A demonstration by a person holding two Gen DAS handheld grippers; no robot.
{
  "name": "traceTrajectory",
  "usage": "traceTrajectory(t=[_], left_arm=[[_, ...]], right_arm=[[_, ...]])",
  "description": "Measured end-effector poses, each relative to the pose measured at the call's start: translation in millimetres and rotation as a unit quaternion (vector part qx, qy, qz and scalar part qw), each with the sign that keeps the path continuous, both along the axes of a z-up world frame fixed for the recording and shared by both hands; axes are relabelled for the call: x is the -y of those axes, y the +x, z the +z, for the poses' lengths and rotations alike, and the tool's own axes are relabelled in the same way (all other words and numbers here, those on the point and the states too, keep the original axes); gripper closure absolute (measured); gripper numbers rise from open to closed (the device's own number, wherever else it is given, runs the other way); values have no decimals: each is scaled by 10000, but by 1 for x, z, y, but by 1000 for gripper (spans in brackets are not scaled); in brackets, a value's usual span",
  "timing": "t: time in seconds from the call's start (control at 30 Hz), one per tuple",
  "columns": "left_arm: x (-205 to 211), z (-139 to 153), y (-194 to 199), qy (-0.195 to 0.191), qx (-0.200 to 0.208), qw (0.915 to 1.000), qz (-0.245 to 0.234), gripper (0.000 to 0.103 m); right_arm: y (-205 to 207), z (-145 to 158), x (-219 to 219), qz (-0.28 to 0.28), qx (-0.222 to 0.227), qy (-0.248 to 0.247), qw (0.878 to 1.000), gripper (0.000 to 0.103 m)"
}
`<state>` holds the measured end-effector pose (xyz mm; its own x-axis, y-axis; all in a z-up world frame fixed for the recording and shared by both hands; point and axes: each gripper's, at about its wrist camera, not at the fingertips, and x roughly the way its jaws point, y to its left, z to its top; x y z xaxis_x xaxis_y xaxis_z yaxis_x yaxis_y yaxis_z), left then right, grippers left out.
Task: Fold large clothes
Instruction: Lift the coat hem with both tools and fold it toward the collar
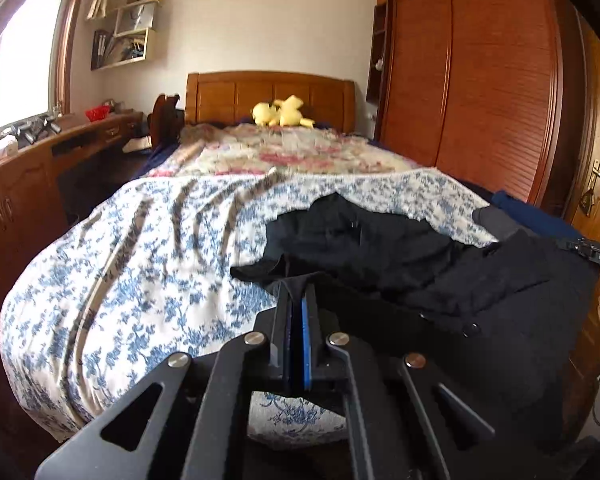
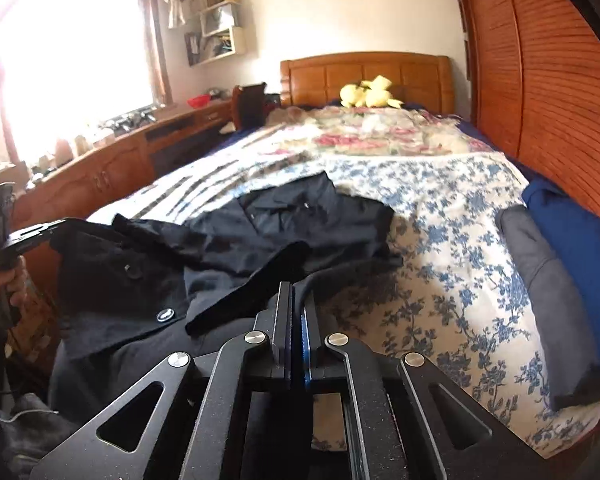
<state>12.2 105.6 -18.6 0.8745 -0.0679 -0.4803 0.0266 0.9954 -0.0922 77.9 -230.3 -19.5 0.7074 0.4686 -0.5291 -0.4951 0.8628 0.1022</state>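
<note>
A: Black cloth, a big buttoned garment, lies rumpled across the near end of the bed; in the right wrist view it fills the lower left and centre of the frame.

B: Any fold made yet?

A: None that I'd call finished. It is bunched, one flap turned over, buttons showing at lower left. I judge the task is at its start: the cloth gripped at its near edge, all the folding still to do.

B: And the jaws?

A: The left gripper has its jaws pressed together on a pinch of black hem at the centre of its view. The right gripper is likewise closed, a black edge nipped between its pads.

B: Around it?

A: Blue-flowered bedspread beneath, a grey folded piece and a blue cloth at the right edge, a yellow plush toy by the headboard at upper centre.
</note>
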Motion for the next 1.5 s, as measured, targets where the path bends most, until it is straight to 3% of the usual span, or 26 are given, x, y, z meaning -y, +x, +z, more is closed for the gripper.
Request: traceTrajectory(t=[0.17,0.47,0.57,0.7,1.07,1.23,1.5], left_arm=[[5,20,-10,-26,222,9997,-103,102],[2,61,-39,-38,696,9975,-130,102],[-2,63,-43,-48,751,9972,-35,102],[-6,56,-20,-104,613,9981,6,102],[-17,26,108,-157,400,9977,528,102],[-27,24,163,-158,386,9977,540,102],[-28,12,216,64,266,9976,629,100]], right_arm=[[-18,13,-6,92,246,-296,9992,103],[-39,45,8,174,512,171,9984,103],[-49,54,15,157,607,189,9979,103],[-41,52,18,69,613,117,9980,103],[92,-3,2,-383,345,-74,9986,103],[154,-19,-2,-653,378,-116,9971,103],[255,-39,-21,-987,267,-302,9943,103]])
